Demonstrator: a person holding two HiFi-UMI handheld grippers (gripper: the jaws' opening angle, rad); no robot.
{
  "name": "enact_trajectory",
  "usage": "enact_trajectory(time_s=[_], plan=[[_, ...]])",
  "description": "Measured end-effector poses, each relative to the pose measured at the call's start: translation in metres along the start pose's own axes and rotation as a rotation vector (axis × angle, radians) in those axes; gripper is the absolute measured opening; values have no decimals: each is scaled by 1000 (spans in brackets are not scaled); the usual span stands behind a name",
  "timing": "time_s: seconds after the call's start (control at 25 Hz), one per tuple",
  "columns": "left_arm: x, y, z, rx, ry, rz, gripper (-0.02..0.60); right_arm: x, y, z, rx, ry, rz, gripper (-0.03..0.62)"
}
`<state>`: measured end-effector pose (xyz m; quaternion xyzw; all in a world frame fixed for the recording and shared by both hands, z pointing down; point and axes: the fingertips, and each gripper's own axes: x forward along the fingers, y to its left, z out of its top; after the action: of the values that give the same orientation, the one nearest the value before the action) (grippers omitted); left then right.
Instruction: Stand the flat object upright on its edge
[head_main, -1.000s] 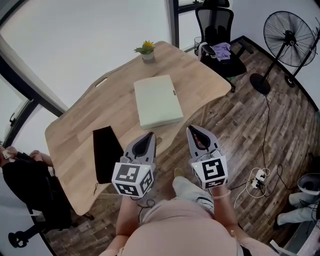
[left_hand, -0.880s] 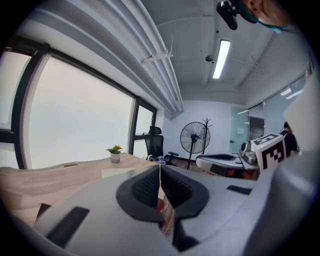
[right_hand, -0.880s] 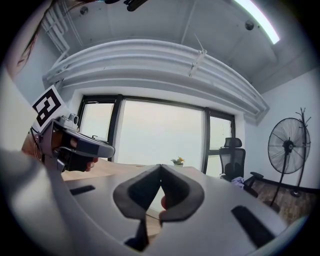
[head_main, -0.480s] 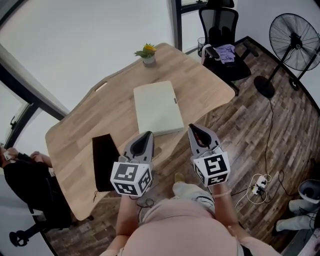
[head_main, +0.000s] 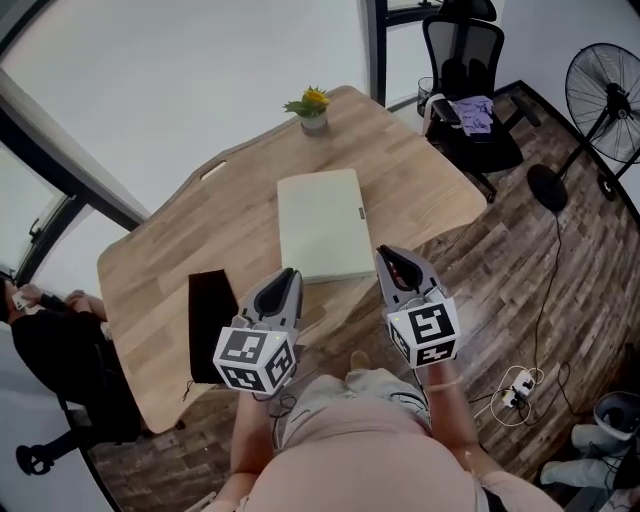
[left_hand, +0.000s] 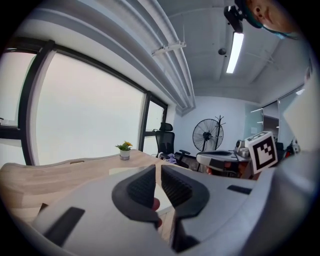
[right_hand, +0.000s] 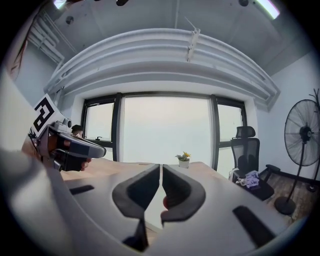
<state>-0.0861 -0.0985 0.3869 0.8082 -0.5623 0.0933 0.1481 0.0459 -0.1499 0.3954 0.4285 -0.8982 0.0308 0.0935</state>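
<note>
The flat object (head_main: 322, 225) is a pale green slab lying flat in the middle of the wooden table (head_main: 200, 220), its near end by the table's front edge. In the head view my left gripper (head_main: 288, 275) hovers just left of the slab's near left corner. My right gripper (head_main: 388, 255) hovers just right of its near right corner. Both are shut with nothing between the jaws, and neither touches the slab. The left gripper view shows the shut left gripper (left_hand: 158, 170) with the slab (left_hand: 122, 171) just beyond. The right gripper (right_hand: 161, 170) points along the table.
A small potted plant (head_main: 314, 105) stands at the table's far edge. A black pouch (head_main: 208, 310) lies near the front left. An office chair (head_main: 470, 70) and a floor fan (head_main: 605, 100) stand to the right. A seated person (head_main: 50, 340) is at the left.
Both grippers have moved forward toward the table and now flank the slab's near end. Both jaws look as shut as before.
</note>
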Motion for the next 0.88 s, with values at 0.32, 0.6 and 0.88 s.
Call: enact_trajectory(time_s=[0.32,0.6,0.88], plan=[[6,24,-10,-35,28,45,15,23,-5,-12,15,30,28,34],[26,49,-9,-41,53,37,66,49,-13,-20,28,68,32,44],[58,79,-2,-68,65,20,74,82,-26,-25,37,104,22,66]])
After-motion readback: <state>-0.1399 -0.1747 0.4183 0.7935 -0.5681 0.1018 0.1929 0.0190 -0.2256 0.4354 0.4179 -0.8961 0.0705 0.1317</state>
